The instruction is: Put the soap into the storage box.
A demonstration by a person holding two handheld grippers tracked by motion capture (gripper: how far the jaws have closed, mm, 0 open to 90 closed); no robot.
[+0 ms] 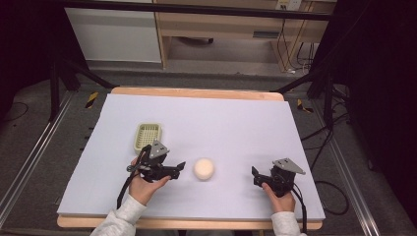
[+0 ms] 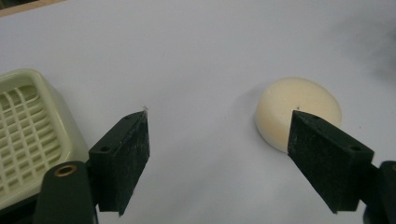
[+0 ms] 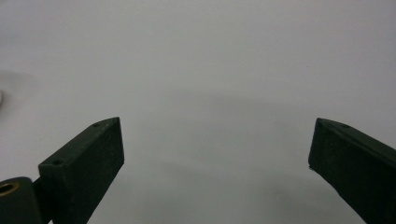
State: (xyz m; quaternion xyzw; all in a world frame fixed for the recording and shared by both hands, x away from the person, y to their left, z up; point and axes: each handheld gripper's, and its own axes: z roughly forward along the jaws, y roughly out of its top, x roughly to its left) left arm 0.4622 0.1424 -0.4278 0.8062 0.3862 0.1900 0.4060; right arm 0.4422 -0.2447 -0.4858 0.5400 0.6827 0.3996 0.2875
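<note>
The left tongs (image 1: 181, 166) stand open just beside the round cream soap (image 1: 203, 168), with nothing between the jaws. In the left gripper view the soap (image 2: 299, 112) lies flat on the bench (image 2: 201, 56), a little ahead and to the side, so that one jaw partly covers its near edge and the other jaw is over bare bench. The green soap dish (image 1: 148, 136) sits near, behind the left hand (image 1: 145, 187), and its grid bottom is empty.

The step in hand is, as I judge it, the approach to grasp the soap. To do it well, the left tongs need to move sideways until the soap is in the middle between the two jaws, not under one of them. Then they go down until the tips almost touch the bench, because the soap is low and a high grip can slip off its rounded edge. The closing should be slow and firm across the widest part.

The right tongs (image 1: 256, 175) are also open and empty, well apart from the soap, over bare bench; they can wait there
</note>
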